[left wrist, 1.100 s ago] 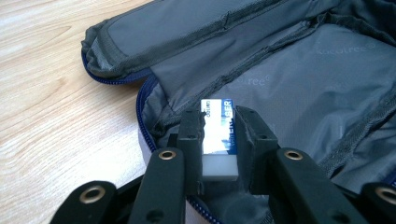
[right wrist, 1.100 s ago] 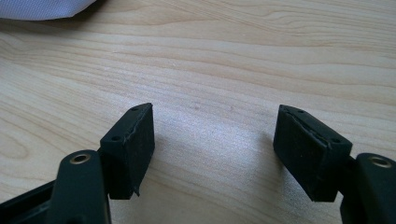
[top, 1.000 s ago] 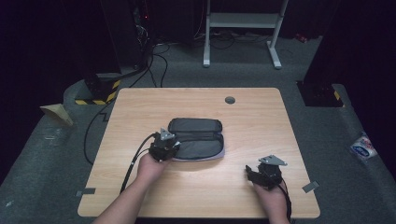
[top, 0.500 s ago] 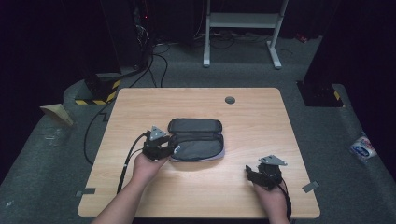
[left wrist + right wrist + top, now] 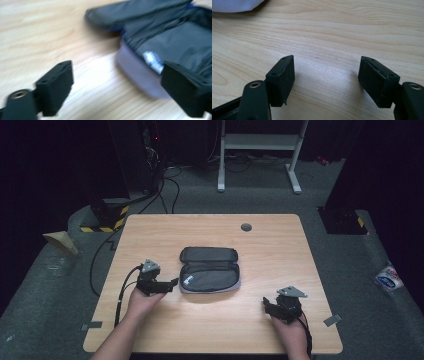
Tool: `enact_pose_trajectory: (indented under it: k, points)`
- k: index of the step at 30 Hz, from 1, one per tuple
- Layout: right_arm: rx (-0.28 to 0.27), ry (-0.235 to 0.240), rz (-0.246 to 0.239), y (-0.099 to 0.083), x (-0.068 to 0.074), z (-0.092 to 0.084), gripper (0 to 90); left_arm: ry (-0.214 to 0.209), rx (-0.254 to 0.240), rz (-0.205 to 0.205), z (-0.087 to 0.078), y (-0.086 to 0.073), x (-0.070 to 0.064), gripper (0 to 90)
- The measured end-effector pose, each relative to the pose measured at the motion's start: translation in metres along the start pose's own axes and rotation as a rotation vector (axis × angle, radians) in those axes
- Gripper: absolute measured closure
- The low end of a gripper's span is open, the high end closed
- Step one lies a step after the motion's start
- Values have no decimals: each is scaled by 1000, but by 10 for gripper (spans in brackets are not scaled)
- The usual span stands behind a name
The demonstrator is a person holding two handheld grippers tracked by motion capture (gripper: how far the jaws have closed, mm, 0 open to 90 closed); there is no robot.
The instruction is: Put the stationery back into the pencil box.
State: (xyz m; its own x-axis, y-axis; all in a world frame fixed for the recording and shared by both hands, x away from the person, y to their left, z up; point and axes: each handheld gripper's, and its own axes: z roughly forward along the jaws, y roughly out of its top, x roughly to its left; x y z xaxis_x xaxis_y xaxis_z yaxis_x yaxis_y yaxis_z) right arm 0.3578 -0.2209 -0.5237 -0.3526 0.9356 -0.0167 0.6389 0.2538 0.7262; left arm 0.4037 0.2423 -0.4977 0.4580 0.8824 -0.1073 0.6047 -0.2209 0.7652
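Lies open near the middle of the pale wooden table [image 5: 165, 227]: a dark grey, rounded fabric zip pouch [image 5: 210, 270], lid folded back, lighter lilac rim and a small blue-and-white label toward the left gripper [image 5: 174, 282]. Sits just beside the pouch's left end, that gripper, jaws spread wide after having just been opening, nothing between them; in the left gripper view the pouch [image 5: 160, 42] is blurred, its near corner just ahead of one jaw. Rests well apart near the table's front right, the right gripper [image 5: 265, 304], jaws parted over bare wood in the right gripper view [image 5: 325, 75], holding nothing. Probably a release just finished. Best done now: draw clear of the rim without snagging the fabric, keep the jaws wide, avoid nudging the pouch askew.
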Motion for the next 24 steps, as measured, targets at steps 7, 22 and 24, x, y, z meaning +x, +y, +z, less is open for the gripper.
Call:
enact_pose_trajectory:
  k: [7,22,24]
  points:
    - [0,0,0,0,0,0,291,43,61,23,-8,-32,19,25]
    - [1,-6,2,0,1,-1,296,178,43,-9,-45,-75,26,152]
    - [1,-5,3,0,1,-1,296,173,46,-4,-45,-75,26,149]
